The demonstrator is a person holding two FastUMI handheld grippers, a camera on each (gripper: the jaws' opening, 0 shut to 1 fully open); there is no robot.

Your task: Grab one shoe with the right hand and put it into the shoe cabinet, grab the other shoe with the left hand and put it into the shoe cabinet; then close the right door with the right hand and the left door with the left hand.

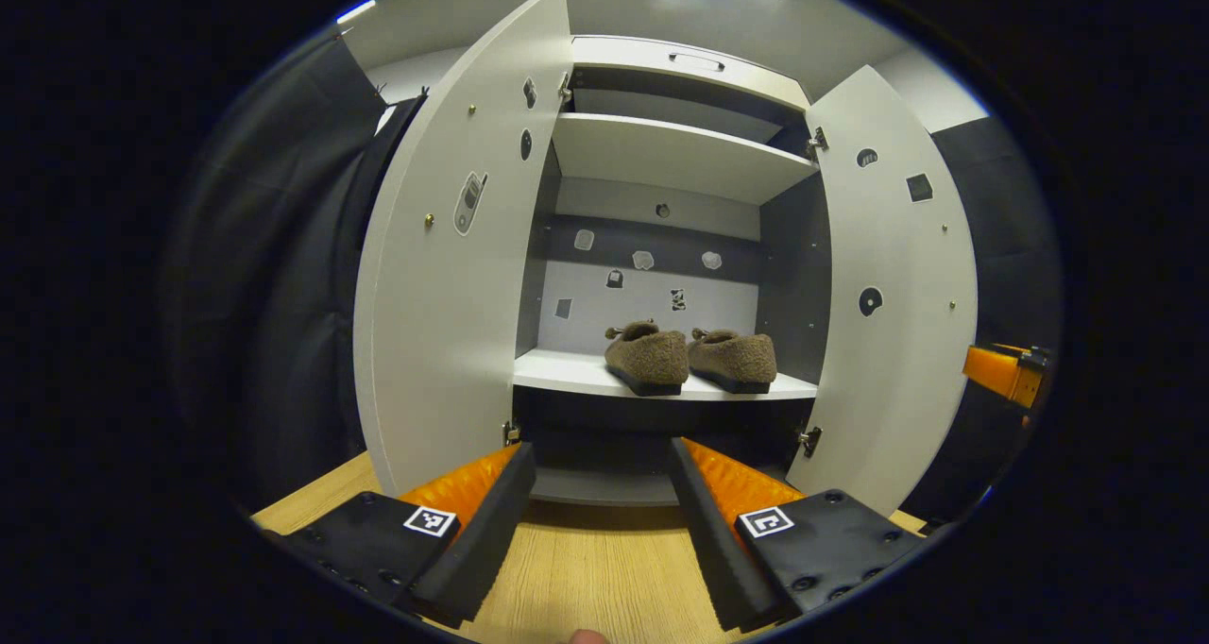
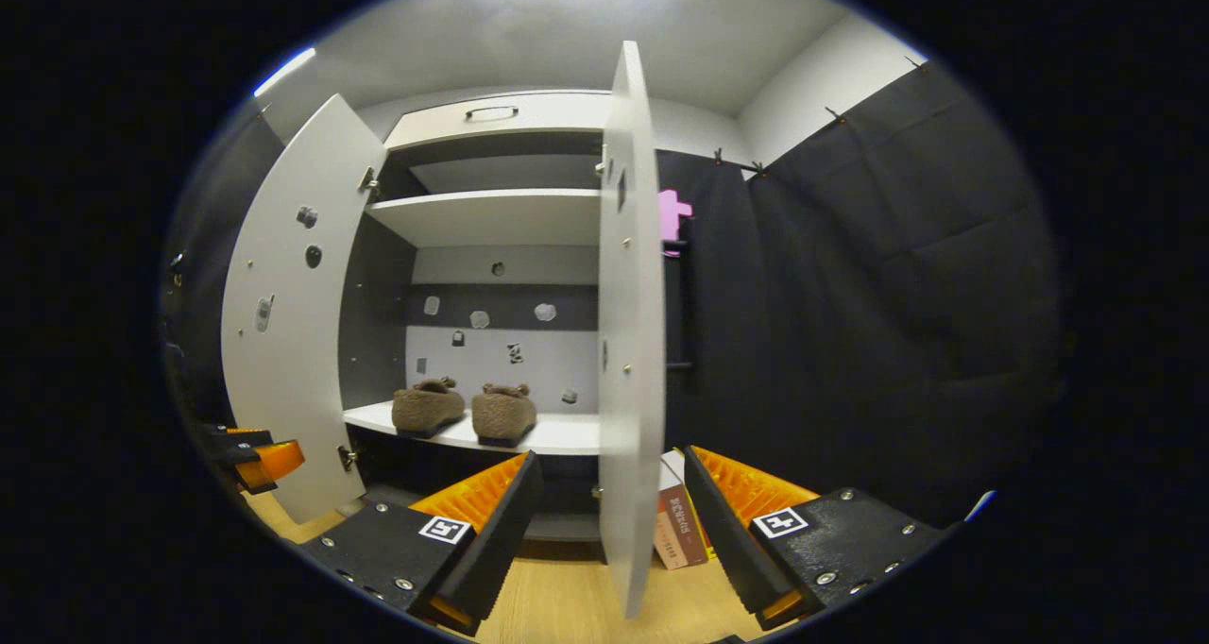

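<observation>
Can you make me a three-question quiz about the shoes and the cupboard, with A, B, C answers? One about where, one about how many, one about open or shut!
1. Where are the shoes?
A. On the wooden floor
B. On the lower shelf of the shoe cabinet
C. On the top shelf

2. How many shoes are in the cabinet?
A. One
B. Two
C. Four

3. How are the cabinet doors?
A. Both open
B. Both shut
C. Left one shut, right one open

Answers:
1. B: the brown fuzzy shoes sit side by side on the lower shelf.
2. B: the left gripper view shows a pair, and so does the right gripper view.
3. A: the left door and the right door both swing outward, and the left gripper and right gripper are open, touching neither.
</observation>
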